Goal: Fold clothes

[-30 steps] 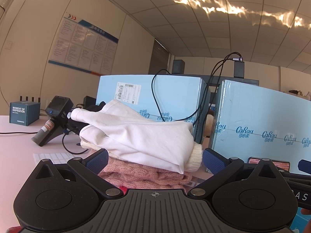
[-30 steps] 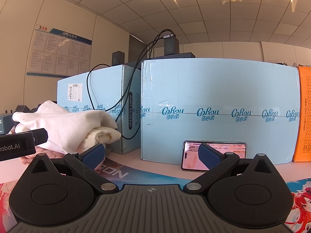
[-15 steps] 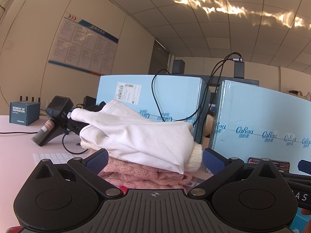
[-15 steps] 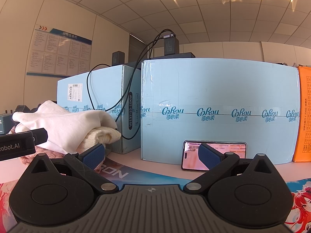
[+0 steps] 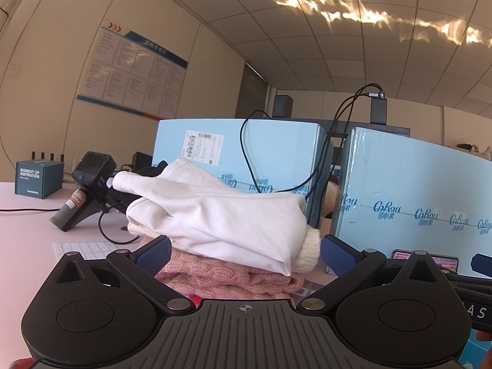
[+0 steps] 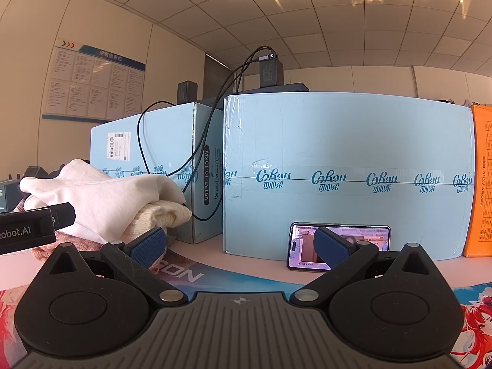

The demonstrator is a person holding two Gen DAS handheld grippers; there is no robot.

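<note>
A pile of clothes lies on the table: a white garment [image 5: 221, 215] on top, a cream knit [image 5: 307, 247] under it and a pink knit sweater [image 5: 227, 276] at the bottom. My left gripper [image 5: 244, 253] is open, low at the table, its fingers either side of the pile's near edge, holding nothing. The pile also shows at the left of the right wrist view, with the white garment [image 6: 101, 196] on top. My right gripper [image 6: 240, 246] is open and empty, to the right of the pile, facing the boxes.
Two light-blue cartons [image 6: 347, 172] [image 5: 261, 153] stand close behind the pile, with black cables [image 5: 246, 153] hanging over them. A phone [image 6: 338, 246] leans on the right carton. A handheld scanner [image 5: 89, 190], a small dark box [image 5: 38, 178] and a white keyboard [image 5: 83, 249] lie left. An orange box [image 6: 481, 184] stands far right.
</note>
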